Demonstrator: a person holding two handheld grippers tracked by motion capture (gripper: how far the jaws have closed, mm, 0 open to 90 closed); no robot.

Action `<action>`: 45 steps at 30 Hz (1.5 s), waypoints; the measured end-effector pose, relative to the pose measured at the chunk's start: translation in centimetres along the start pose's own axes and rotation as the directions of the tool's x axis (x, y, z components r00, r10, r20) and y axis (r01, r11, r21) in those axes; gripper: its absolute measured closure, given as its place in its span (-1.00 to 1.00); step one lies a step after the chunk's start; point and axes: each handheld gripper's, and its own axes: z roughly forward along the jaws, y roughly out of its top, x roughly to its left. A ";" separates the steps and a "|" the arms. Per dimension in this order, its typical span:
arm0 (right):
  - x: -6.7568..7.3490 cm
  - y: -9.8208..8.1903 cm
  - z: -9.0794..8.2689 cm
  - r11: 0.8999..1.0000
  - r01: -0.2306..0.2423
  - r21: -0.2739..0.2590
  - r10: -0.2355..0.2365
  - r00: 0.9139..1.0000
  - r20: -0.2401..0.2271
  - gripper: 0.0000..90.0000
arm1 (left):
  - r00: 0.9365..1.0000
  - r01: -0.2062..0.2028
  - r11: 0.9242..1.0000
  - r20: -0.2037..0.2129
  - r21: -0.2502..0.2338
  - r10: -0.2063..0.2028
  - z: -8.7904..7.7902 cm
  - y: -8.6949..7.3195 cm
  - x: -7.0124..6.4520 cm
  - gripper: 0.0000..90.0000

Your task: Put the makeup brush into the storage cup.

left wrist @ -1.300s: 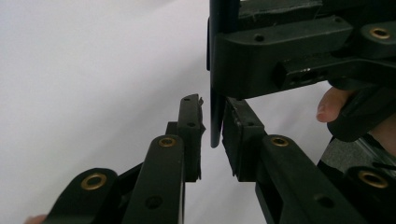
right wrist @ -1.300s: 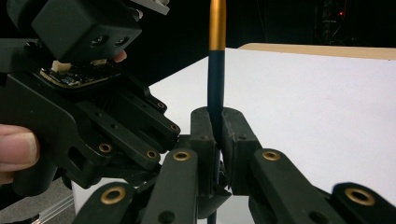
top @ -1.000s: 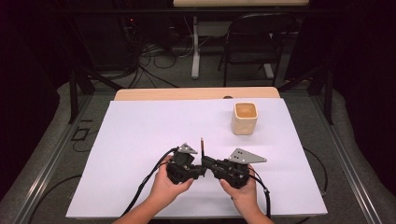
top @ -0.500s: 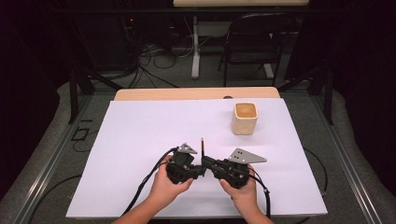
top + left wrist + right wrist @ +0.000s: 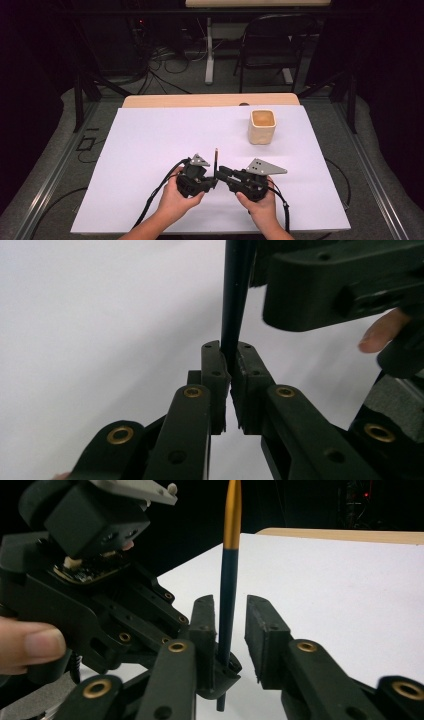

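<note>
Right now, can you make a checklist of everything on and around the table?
Surface: white sheet over a wooden table.
Job's things: thin dark pen with orange end, standing upright.
Clutter: cream cup, apart from the hands.
Grippers: left gripper shut on the pen; right gripper jaws just opening, pen between them, gap on one side.
Cables: black cables trailing from both grippers.
Surroundings: dark room, chair, floor wires.
</note>
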 end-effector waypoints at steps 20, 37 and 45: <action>0.0 0.9 -0.9 0.999 0.015 -0.034 -0.015 1.000 0.017 0.63 | 0.994 -0.083 0.995 -0.064 0.054 0.086 0.6 -0.6 -0.6 0.88; 0.0 1.2 -1.0 0.999 0.005 -0.040 -0.005 1.000 0.004 0.70 | 0.988 -0.130 0.989 -0.077 0.075 0.136 1.1 -0.8 -1.5 0.88; 0.0 1.2 -1.0 0.999 -0.001 -0.041 0.001 1.000 -0.001 0.71 | 0.985 -0.148 0.986 -0.073 0.077 0.154 1.0 -0.8 -1.9 0.88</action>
